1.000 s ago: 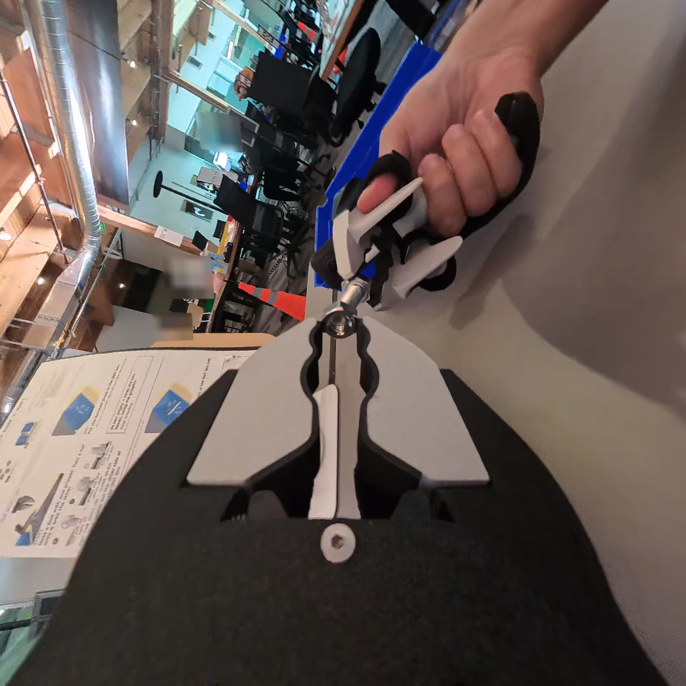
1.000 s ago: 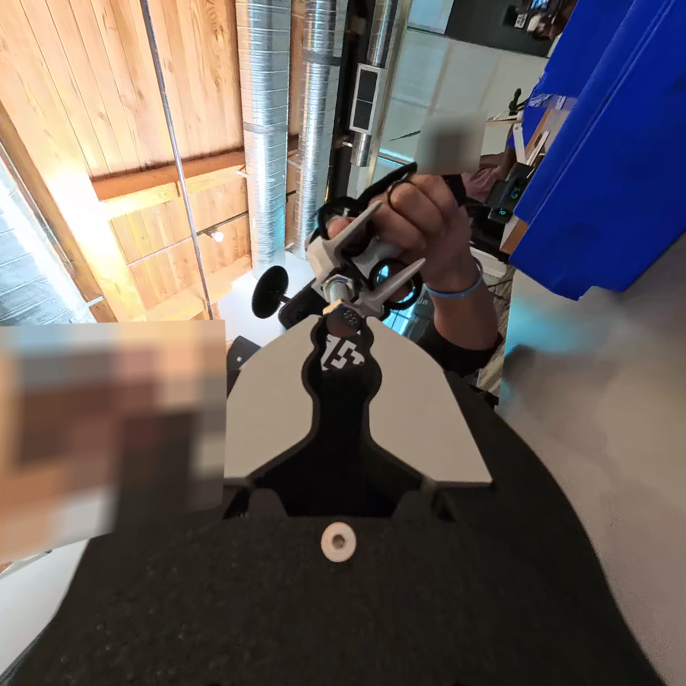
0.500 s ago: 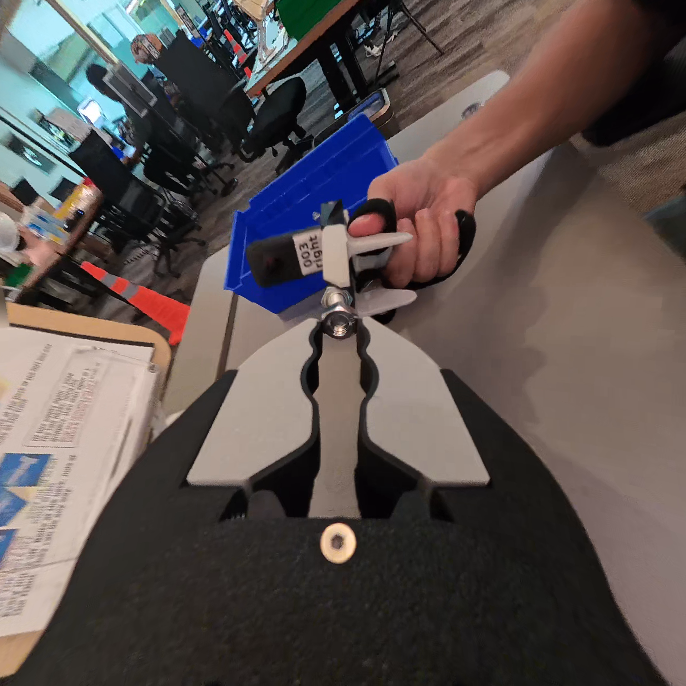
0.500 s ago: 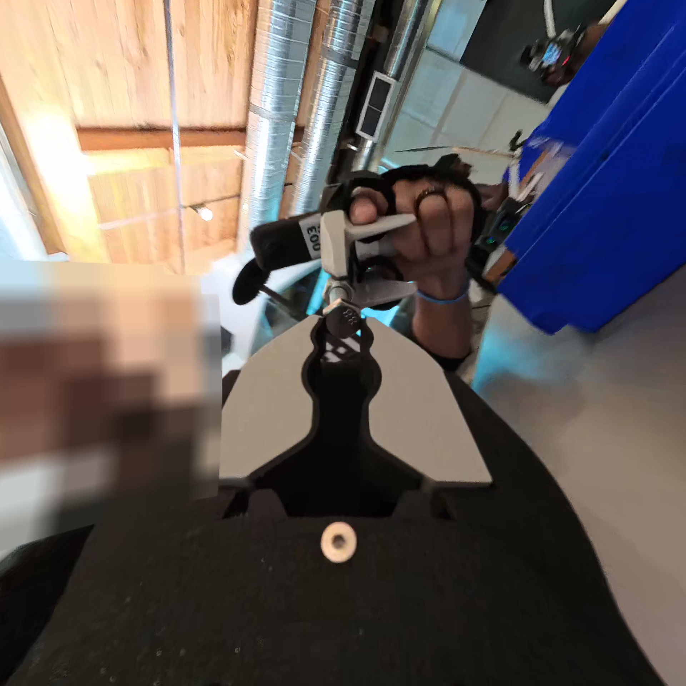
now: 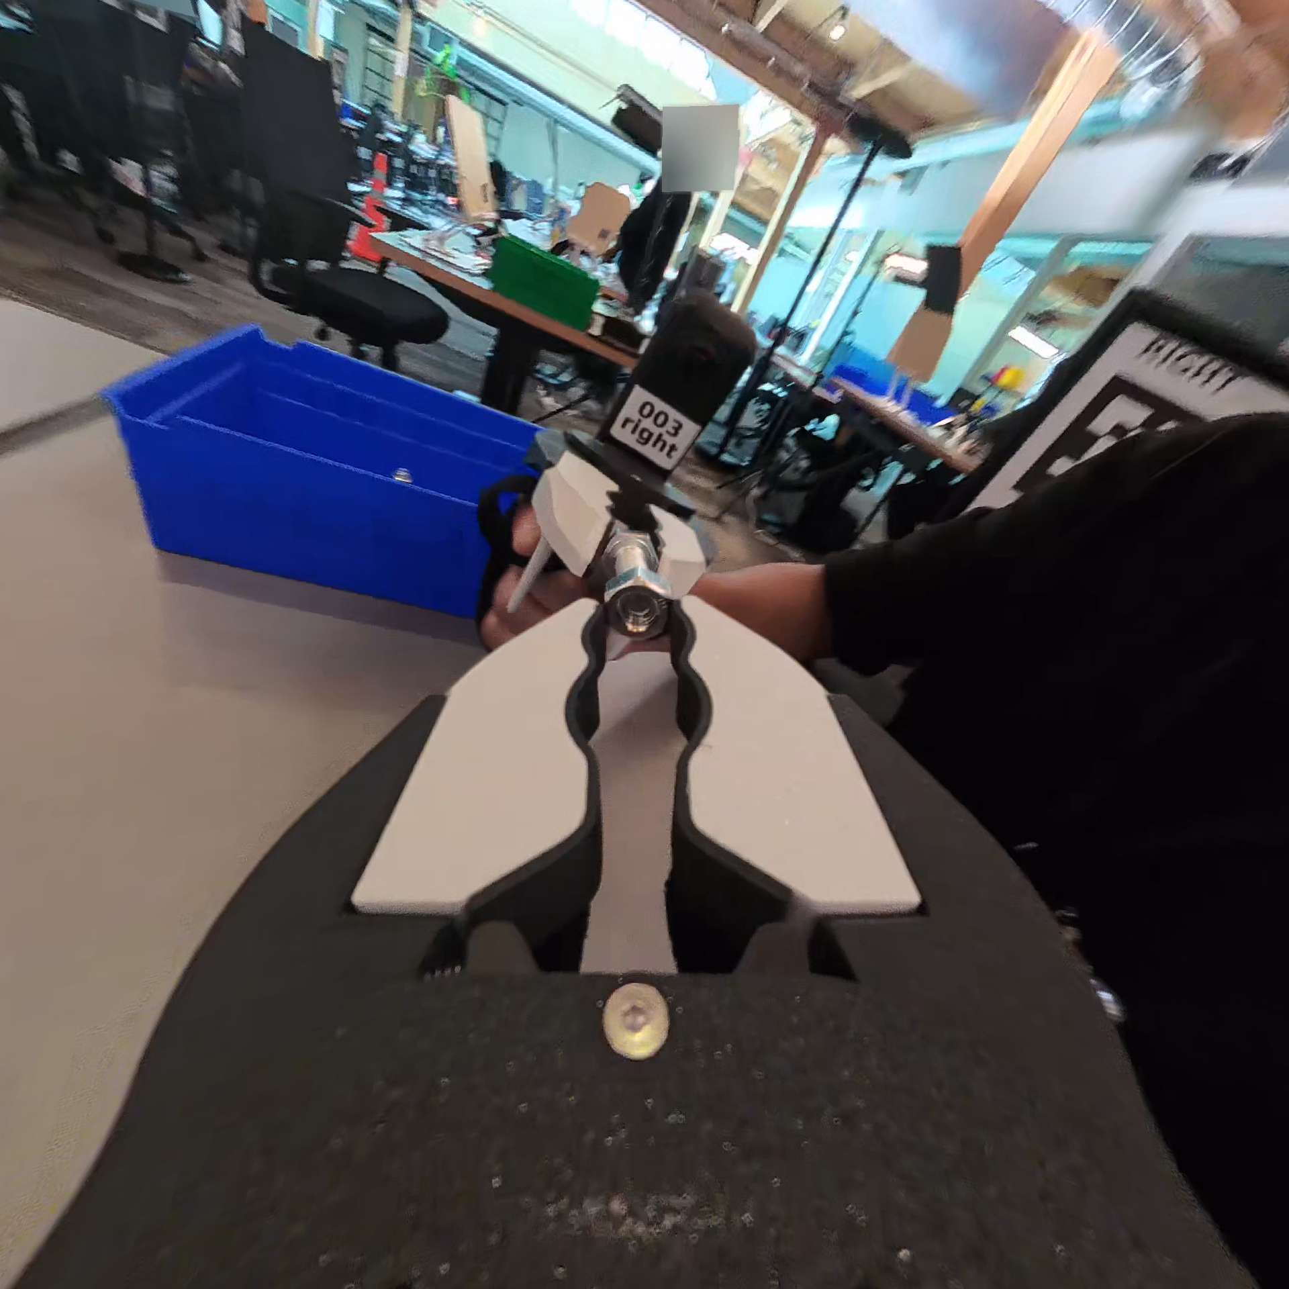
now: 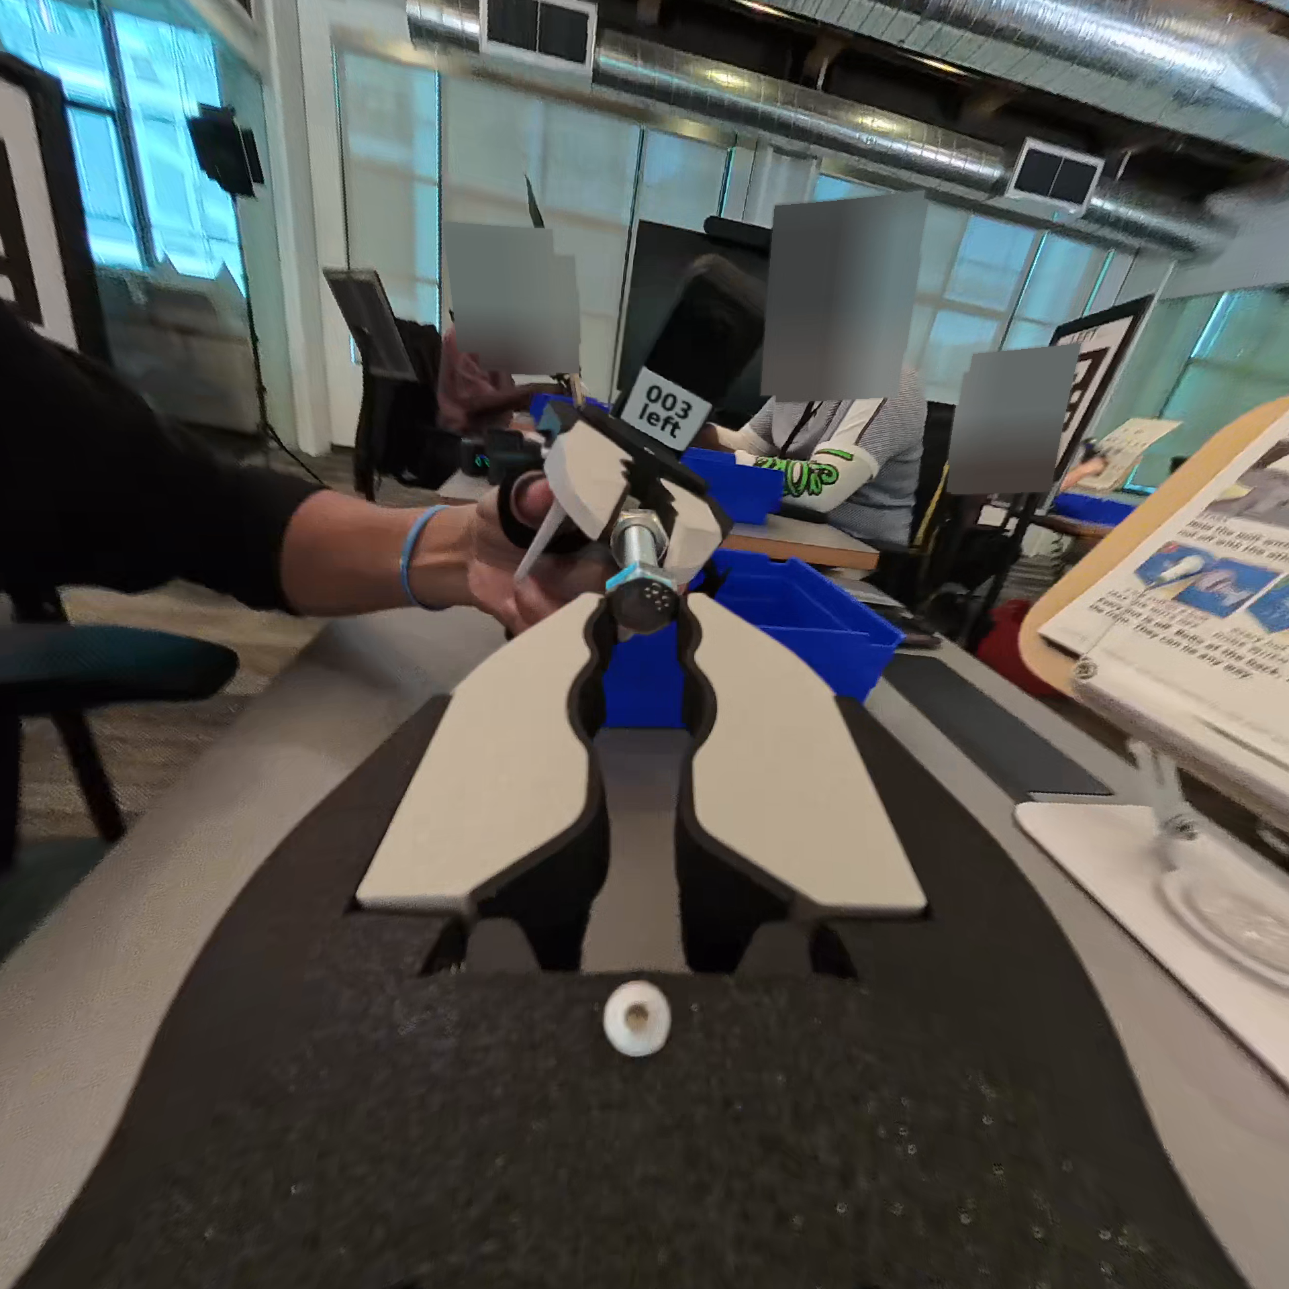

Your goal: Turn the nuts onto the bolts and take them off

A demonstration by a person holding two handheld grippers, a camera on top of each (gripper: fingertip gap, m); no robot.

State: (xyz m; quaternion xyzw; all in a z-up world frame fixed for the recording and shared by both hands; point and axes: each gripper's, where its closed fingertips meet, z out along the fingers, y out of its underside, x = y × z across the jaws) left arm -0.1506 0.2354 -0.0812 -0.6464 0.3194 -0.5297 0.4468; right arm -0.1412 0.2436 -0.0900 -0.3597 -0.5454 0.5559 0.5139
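The bench [image 5: 174, 697] runs grey under both my views, with a blue bin [image 5: 300, 474] standing on it well beyond the work. A printed sheet on a stand [image 6: 1186, 593] sits off to the right.

Both tools meet nose to nose above the bench. My left tool [image 5: 635, 628] is clamped on the nut [image 6: 638, 519], and my right tool [image 6: 642, 614] is clamped on the bolt [image 6: 638, 551] at its hex head.

The relation that matters is that the bolt's long axis lies straight along the line between the two tools, so each camera looks nearly down the shaft. The nut sits at the far end from the head, with bare thread showing between them. I judge the coming twist must stay on that axis. Any tilt of one tool against the other could bind the thread.

I can't read how many turns the nut has on. Which way it is being driven, on or off, is not clear either. In the left view the right tool's fingers hide the head. A small metal piece [image 5: 401, 476] glints in the bin, too small to name.
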